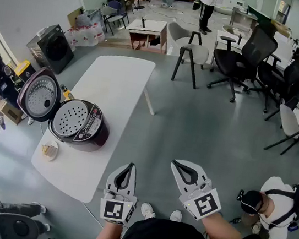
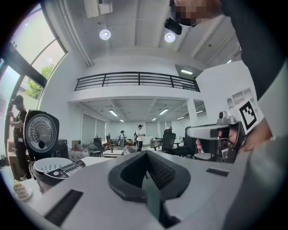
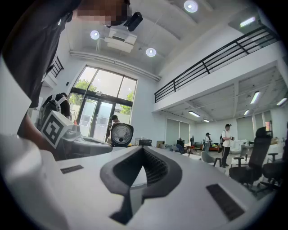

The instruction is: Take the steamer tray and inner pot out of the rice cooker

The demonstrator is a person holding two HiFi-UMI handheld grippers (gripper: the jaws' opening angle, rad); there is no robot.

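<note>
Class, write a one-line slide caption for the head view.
Open rice cooker on table, steamer tray inside; left gripper and right gripper shut, empty.

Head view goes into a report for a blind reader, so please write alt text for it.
An open rice cooker with its holed steamer tray inside stands on a white table, lid raised. Nearer the camera, the person's left tool and right tool, both shut and empty, hover by the table's end, touching nothing.
</note>
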